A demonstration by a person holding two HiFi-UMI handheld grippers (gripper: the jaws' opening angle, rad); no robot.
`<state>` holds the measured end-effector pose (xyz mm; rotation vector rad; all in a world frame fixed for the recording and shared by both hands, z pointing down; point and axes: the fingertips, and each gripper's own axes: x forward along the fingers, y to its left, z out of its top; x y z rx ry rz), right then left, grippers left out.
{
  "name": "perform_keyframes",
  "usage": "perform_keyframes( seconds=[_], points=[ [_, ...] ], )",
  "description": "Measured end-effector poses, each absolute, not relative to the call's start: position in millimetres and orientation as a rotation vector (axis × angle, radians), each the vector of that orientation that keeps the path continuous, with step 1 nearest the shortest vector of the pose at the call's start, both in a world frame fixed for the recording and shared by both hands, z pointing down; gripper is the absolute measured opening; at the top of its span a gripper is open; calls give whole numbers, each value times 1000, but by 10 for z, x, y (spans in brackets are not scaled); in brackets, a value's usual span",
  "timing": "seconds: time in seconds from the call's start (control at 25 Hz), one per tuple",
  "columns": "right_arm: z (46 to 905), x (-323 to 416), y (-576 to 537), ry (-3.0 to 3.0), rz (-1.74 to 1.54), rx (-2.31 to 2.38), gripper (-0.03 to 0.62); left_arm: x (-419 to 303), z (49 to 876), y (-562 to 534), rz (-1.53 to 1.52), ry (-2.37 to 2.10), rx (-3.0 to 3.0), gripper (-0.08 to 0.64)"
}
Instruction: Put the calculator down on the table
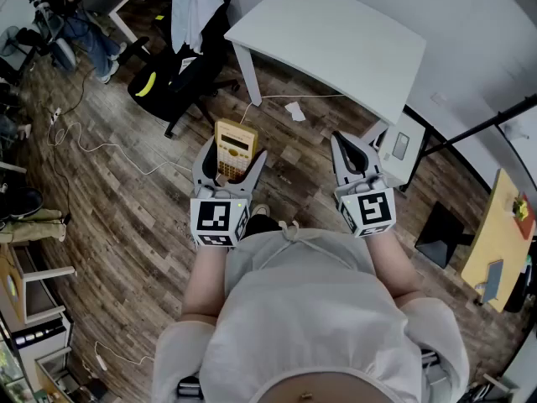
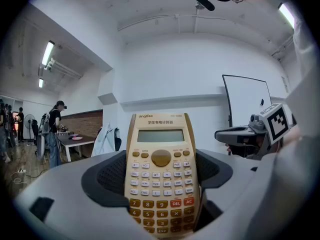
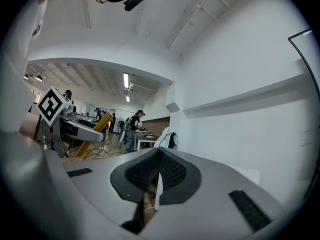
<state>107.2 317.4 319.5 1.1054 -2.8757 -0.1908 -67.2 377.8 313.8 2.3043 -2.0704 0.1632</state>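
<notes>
Calculator [image 1: 235,147] sat clamped in the left gripper [image 1: 230,164], just left of centre in the head view. It hung over the floor [image 1: 126,191], short of the table [image 1: 336,40] in the upper middle of the frame and apart from it. The jaws stood wide, pressing on its two long edges. In the left gripper view it stood upright at the middle of the frame, display and keys facing the camera, with its lowest rows of keys sunk between the jaws. The right gripper [image 1: 353,154], right of centre in the head view, had its jaws together at the tips and held nothing. A chair [image 1: 180,74] draped with clothing stood at upper left.
</notes>
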Motion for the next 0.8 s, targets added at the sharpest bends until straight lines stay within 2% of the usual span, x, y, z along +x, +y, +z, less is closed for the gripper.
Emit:
perform_keyframes(
  seconds=[0.8],
  points=[
    [3290,1278,2752,-2876,-30,1209,2,-551,3240,3391,205,-2030,2306,403]
  ],
)
